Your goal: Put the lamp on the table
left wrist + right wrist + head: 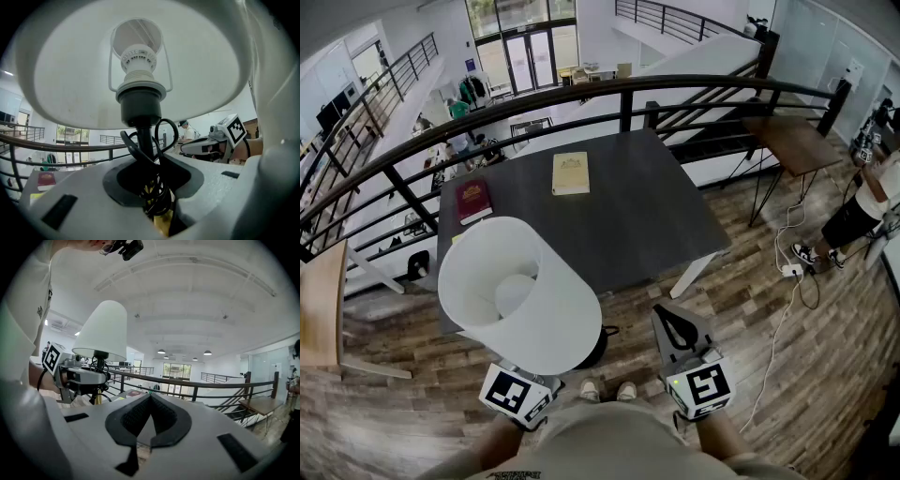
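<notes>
head view, left gripper (152, 187) holds lamp (525, 295), table (628, 216) ahead

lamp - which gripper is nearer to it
Left. The left gripper is clamped on the lamp's stem under the shade. The right gripper, shut and empty, is apart from it, off to its right in the head view.

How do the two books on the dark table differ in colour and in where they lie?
Colour: the red book is dark maroon, while the tan book is pale yellow-beige.
Place: the red book lies near the left edge of the table, while the tan book lies nearer the middle, toward the railing.
Both lie flat and closed, cover up, apart from each other.
</notes>
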Available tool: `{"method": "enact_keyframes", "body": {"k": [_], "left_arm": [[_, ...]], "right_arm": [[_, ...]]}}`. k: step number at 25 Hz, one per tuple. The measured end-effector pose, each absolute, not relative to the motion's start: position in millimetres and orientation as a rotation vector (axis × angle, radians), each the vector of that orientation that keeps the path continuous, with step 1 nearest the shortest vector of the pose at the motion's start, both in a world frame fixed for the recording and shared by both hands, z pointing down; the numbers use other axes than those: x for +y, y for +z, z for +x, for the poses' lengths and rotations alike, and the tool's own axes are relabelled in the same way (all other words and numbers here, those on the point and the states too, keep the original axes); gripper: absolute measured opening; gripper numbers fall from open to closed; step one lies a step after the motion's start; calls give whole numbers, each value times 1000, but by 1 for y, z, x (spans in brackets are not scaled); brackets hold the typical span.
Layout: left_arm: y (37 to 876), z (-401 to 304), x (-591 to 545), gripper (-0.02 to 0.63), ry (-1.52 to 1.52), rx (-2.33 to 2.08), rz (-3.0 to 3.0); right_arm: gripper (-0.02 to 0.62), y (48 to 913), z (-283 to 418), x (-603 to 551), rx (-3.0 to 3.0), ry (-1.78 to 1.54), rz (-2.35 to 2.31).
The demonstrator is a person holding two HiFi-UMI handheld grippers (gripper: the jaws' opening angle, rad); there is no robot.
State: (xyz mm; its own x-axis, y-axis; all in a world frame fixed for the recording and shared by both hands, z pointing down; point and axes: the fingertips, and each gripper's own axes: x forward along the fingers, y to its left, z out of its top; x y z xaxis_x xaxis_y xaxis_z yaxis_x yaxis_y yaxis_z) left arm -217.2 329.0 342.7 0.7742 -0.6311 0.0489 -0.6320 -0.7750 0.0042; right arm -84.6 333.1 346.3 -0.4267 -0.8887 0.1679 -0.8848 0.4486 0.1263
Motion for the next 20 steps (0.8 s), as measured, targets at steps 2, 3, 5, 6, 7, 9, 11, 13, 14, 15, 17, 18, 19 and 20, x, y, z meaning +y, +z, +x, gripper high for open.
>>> {"method": "enact_keyframes", "body": {"k": [2, 3, 5, 6, 7, 9, 11, 13, 14, 15, 17, 18, 19, 20], "left_arm": [[342, -216, 331, 120, 67, -1040, 2931], [342, -215, 332, 120, 65, -1036, 2927], [343, -214, 333, 120, 63, -1030, 2923], [343, -214, 333, 120, 64, -1028, 2923], [343, -214, 333, 120, 66, -1026, 2924], [344, -213, 335, 120, 71, -1026, 2927], [345, -211, 337, 120, 76, -1026, 2928], [346, -210, 338, 120, 83, -1024, 2929], [347, -209, 338, 120, 90, -1023, 2927], [348, -208, 338, 120, 99, -1022, 2924], [350, -207, 336, 120, 117, -1024, 2912], [351, -206, 336, 120, 123, -1025, 2907], [353, -205, 335, 120, 127, -1025, 2905], [354, -204, 334, 120, 130, -1024, 2903]], "right_arm": [[0, 344, -82, 335, -2488, -28, 1558], [-2, 344, -81, 336, -2486, -30, 1561], [-2, 345, -80, 338, -2486, -33, 1559], [0, 345, -80, 339, -2490, -34, 1558], [0, 345, -81, 340, -2496, -34, 1558], [0, 344, -81, 343, -2507, -33, 1560], [-1, 343, -79, 346, -2515, -30, 1563], [0, 344, -77, 347, -2515, -25, 1569], [0, 345, -77, 347, -2514, -21, 1571], [0, 346, -76, 346, -2515, -17, 1571], [0, 348, -76, 345, -2518, -10, 1569], [0, 349, -75, 344, -2519, -8, 1567], [0, 350, -75, 343, -2520, -7, 1563], [0, 352, -74, 342, -2519, -8, 1559]]}}
